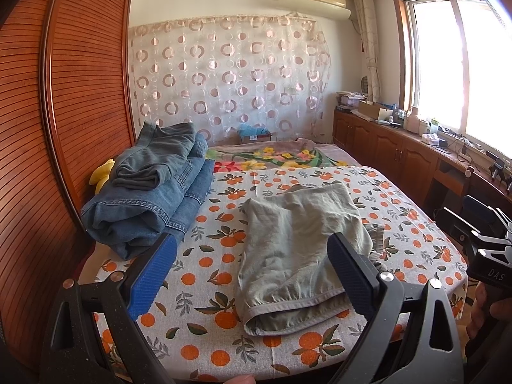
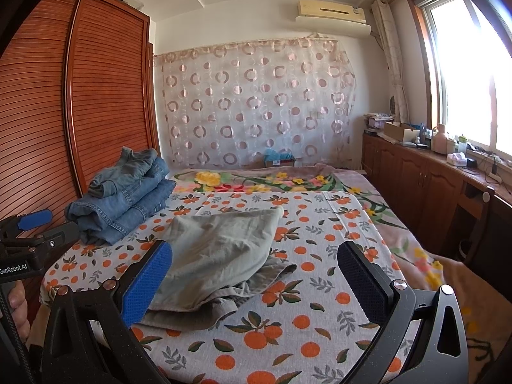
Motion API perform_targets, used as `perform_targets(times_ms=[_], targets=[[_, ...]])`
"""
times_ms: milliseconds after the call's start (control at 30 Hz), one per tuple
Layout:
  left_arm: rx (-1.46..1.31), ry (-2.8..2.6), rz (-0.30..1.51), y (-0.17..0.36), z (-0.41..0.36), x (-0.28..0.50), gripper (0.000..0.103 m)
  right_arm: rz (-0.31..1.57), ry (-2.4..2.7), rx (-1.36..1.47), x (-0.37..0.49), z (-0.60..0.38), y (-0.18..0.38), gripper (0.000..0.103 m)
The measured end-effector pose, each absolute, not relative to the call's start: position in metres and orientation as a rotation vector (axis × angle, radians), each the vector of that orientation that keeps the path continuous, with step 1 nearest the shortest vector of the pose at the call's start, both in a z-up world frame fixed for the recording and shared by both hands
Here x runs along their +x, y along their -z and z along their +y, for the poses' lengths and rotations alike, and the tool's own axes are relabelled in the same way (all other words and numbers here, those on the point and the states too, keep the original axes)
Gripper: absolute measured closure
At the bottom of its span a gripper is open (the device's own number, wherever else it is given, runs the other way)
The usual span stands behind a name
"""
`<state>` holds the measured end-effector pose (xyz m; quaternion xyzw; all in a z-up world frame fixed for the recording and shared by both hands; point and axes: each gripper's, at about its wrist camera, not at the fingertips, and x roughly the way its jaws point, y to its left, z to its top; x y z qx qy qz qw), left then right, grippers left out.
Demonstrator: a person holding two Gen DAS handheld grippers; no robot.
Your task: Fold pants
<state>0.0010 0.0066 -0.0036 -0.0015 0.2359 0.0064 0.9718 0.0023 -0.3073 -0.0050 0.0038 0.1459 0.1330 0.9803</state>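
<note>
— Blue-padded fingers [image 1: 153, 275] of our left tool [image 1: 252, 272] are standing wide apart just above the near edge of the bed [image 1: 204, 336], and we are gripping nothing with them.

— Agreed. Our right tool [image 2: 256, 278] is spread apart too, hanging empty over the orange-print bedsheet [image 2: 320, 288].

— We are seeing the grey-green pants [image 1: 297, 249] lying folded over on that sheet, near the bed's front edge, with the elastic waistband turned toward us.

— From our right side, those pants [image 2: 217, 252] are sitting left of centre, rumpled, a darker layer peeking out underneath.

— We are also looking at a stack of folded blue jeans [image 1: 150, 188] resting at the bed's left side, beside the slatted wooden wardrobe [image 1: 80, 96].

— And a floral blanket [image 2: 272, 180] is lying farther back, toward the circle-patterned curtain [image 2: 256, 102].
</note>
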Motion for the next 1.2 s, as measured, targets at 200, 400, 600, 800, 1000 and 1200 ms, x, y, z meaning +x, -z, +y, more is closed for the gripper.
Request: perform_targets(times_ms=[200,400,600,800,1000,1200], targets=[[-0.003,-0.011,0.474,0.006,0.01,0.004,0.007,0.294,-0.268,0.007,0.002,-0.307,0.004,0.0],[-0.001,-0.01,0.483,0.004,0.011,0.004,0.007,0.302,-0.268,0.004,0.002,-0.307,0.004,0.0],[-0.001,-0.004,0.522,0.01,0.008,0.006,0.007,0.331,-0.287,-0.002,0.007,-0.309,0.007,0.0],[-0.004,0.032,0.607,0.036,0.009,0.021,0.007,0.386,-0.307,-0.005,0.018,-0.318,0.016,0.0],[0.019,0.092,0.679,0.063,0.001,0.032,0.007,0.439,-0.281,0.007,0.026,-0.333,0.024,0.003],[0.003,0.164,0.683,0.068,-0.004,0.035,0.008,0.477,-0.267,0.014,0.028,-0.343,0.029,0.021]])
